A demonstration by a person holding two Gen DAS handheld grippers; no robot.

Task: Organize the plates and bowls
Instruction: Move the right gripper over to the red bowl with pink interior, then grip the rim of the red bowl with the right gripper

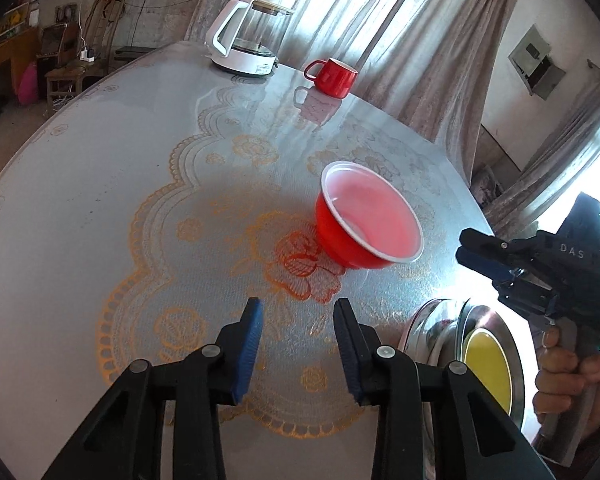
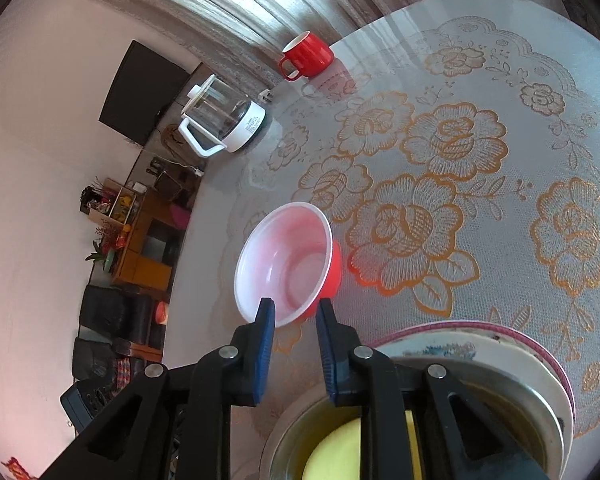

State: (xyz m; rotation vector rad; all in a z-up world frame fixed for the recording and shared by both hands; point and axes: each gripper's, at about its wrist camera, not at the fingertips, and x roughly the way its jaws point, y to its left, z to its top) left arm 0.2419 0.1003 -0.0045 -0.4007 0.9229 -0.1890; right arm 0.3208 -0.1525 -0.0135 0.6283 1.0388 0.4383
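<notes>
**Two empty claws near the red bowl**

Blue-padded fingers of the left gripper sit closest, partly open, with nothing between them. They hang over the lacy gold-flowered tablecloth, just short of the red plastic bowl with a white inside.

From its own camera, the right gripper is open only a narrow gap and holds nothing. Its fingers reach toward the near rim of the bowl, though I cannot tell if they touch it.

Beside the bowl, closer to the person, is a stack of shiny metal plates with a yellow middle. Beyond the bowl stand a red mug and a white-based glass kettle.

The bowl looks light. A bump on its rim could tip it or slide it away. A thin pinch on one edge could slip, and the bowl might drop.
</notes>
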